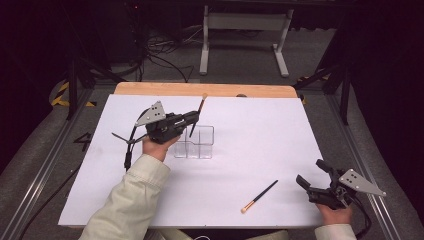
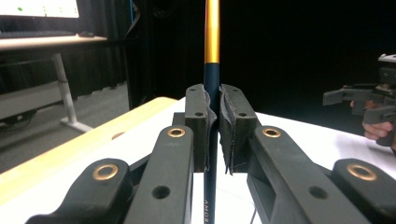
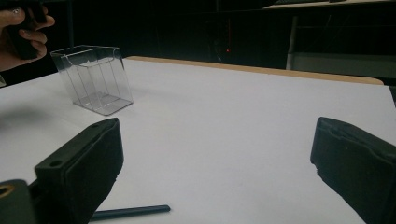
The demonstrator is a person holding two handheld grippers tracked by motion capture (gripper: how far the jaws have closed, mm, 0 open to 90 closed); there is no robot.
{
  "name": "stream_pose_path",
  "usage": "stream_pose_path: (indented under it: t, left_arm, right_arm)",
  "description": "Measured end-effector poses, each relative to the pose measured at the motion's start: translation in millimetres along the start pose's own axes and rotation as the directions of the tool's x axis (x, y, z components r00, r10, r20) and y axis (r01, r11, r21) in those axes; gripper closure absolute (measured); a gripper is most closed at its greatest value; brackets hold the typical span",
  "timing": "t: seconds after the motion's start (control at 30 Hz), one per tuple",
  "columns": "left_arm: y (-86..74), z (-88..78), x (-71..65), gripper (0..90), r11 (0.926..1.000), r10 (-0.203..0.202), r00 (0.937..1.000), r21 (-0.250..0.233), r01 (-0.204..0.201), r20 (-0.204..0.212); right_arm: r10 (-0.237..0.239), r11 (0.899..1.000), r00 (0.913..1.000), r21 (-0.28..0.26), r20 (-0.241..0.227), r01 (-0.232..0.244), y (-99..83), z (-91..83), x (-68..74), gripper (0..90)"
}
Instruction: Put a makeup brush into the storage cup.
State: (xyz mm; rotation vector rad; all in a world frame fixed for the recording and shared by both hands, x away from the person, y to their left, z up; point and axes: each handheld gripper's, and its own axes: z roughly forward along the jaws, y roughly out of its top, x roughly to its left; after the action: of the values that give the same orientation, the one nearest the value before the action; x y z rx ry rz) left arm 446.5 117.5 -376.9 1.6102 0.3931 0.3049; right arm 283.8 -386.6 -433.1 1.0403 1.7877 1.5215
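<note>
The left gripper pinched a dark brush above the clear box. The right gripper stood spread wide, near another brush lying on the white surface.

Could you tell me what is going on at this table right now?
A person works with two hand-held tongs. The left tongs are shut on a dark brush with a gold band, holding it upright above a clear plastic organizer on the white table. The right tongs stand open near the table's front right corner, close to a second brush lying flat on the table.
</note>
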Motion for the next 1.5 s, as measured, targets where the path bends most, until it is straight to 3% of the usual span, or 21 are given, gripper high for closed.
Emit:
stream_pose_path:
  t: [0.1,0.43,1.27,1.5]
  left_arm:
    - [-5.1,0.9,3.4,82.4,0.9998,-0.019,0.9996,0.003,0.019,0.023]
    - [-15.9,2.0,10.4,82.4,0.9982,-0.042,0.9988,0.043,0.041,0.023]
    - [-25.0,4.5,10.1,82.3,0.9931,-0.042,0.9981,0.111,0.037,0.045]
    - [-25.5,5.5,8.8,81.4,0.9891,-0.058,0.9973,0.138,0.052,0.045]
  right_arm:
    - [-0.002,1.000,1.0000,-0.001,0.000,0.002,-0.2,0.1,0.0,2.9]
    - [-0.004,1.000,1.0000,0.001,-0.004,0.004,-0.1,0.9,-0.2,2.9]
    - [-0.001,1.000,0.9998,0.005,-0.020,0.001,0.3,5.2,0.0,3.0]
    - [-0.002,1.000,0.9998,0.004,-0.022,0.002,0.5,5.7,-0.3,3.0]
